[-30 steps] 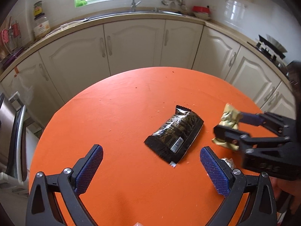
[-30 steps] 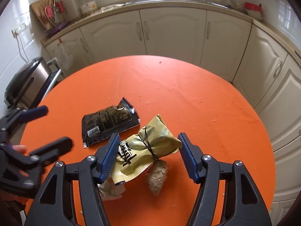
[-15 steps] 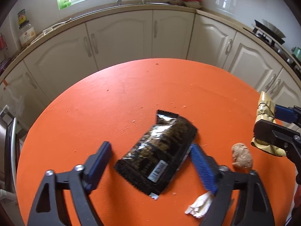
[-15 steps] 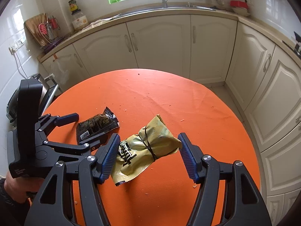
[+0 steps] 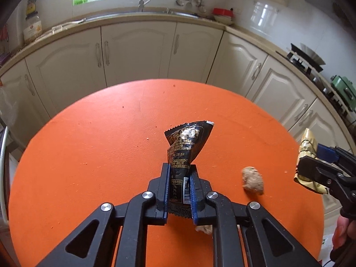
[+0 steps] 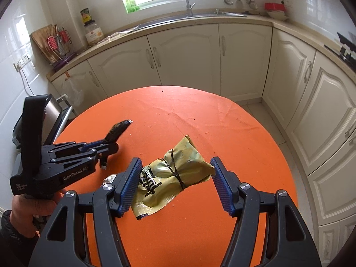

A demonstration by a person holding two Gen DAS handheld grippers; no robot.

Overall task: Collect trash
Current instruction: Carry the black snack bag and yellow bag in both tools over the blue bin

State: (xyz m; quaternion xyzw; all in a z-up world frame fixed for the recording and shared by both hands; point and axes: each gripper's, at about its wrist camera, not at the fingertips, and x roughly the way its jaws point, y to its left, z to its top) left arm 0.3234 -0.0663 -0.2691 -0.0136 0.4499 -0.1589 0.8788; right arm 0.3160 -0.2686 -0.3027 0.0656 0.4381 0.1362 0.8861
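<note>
1. At the left, the left gripper (image 5: 179, 185) is pressed together on the black wrapper (image 5: 188, 143); the lower end with the barcode is pinched between the blue pads, and the upper end stands crumpled above the orange table (image 5: 89, 155).
2. The pinch is judged sound, since much of the wrapper's width lies between the pads; a straight lift is advised, so that the thin foil is not dragged across the table or pulled out sideways.
3. Just behind the left gripper a scrap of white paper (image 5: 203, 229) is left on the table, half hidden by a finger; it is best taken on a separate pass, not scooped with the wrapper.
4. Further right, a brown lump (image 5: 252, 180) is seen lying on the table, apart from both tools. It looks crumbly, so a gentle squeeze across its middle is judged best.
5. At the right, the yellow-green packet (image 6: 175, 175), tied round its middle with a dark band, is held by the right gripper (image 6: 175, 185), whose fingers are spread to the packet's width. It is carried clear of the table and tilted.
6. The right-hand hold is to be kept even until a bin is reached; none is visible in either view.
</note>
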